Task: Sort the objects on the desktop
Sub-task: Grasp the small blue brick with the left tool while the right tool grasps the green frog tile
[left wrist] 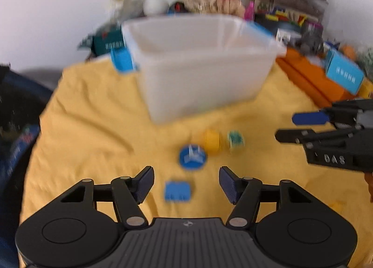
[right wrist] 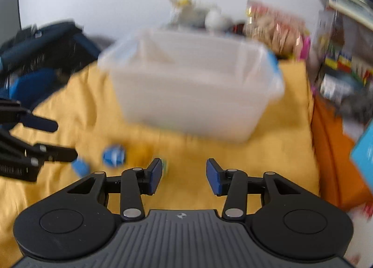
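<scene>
Hovering over small toys on the yellow cloth (left wrist: 93, 116)
Left gripper (left wrist: 186, 182) and right gripper (right wrist: 184, 175) both have jaws wide, holding nothing; the blue block (left wrist: 177, 190) lies below the left one, the clear tub (left wrist: 202, 65) beyond.

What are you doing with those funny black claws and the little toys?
A person is tidying small things on a yellow cloth with two hand-held grippers. The left gripper is open right over a blue block. The right gripper is open too and holds nothing. A blue round piece, a yellow piece and a small green piece lie nearby. The clear plastic bin behind them looks empty.
</scene>
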### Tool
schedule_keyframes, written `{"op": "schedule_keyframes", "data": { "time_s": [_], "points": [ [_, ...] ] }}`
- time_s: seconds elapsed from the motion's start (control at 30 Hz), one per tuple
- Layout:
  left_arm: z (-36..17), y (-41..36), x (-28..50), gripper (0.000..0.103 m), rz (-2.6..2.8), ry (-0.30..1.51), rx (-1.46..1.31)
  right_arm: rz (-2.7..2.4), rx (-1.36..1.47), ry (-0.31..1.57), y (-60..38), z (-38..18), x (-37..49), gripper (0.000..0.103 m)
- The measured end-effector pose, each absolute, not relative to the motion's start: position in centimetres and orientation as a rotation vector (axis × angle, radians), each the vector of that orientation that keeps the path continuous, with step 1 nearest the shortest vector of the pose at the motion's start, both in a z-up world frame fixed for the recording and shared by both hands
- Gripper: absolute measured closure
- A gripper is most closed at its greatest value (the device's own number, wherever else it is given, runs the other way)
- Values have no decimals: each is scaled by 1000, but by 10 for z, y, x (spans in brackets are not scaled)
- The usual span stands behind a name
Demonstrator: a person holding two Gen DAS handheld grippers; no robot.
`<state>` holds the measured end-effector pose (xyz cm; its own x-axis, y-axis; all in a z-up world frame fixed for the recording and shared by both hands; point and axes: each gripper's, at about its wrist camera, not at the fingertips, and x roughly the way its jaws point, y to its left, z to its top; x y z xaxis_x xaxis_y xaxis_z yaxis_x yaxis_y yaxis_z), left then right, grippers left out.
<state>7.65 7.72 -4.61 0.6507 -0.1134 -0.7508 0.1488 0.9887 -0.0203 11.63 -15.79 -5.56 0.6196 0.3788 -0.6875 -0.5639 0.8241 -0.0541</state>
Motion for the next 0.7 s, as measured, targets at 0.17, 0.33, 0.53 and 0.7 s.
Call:
{"op": "schedule_keyframes", "data": {
  "time_s": [0.17, 0.33, 0.53, 0.7],
  "points": [
    [-74, 72, 83, 48, -141, 894, 89, 527, -290, 803, -165, -81, 103, 58],
    [-84, 79, 93, 68, -98, 874, 82, 521, -315, 804, -166, -84, 90, 57],
    [-95, 84, 70, 69, -147, 877, 99, 531, -335, 806, -162, -88, 78, 57],
    [-100, 80, 41, 68, -212, 870, 128, 552, -349, 812, -154, -91, 77, 57]
  ]
}}
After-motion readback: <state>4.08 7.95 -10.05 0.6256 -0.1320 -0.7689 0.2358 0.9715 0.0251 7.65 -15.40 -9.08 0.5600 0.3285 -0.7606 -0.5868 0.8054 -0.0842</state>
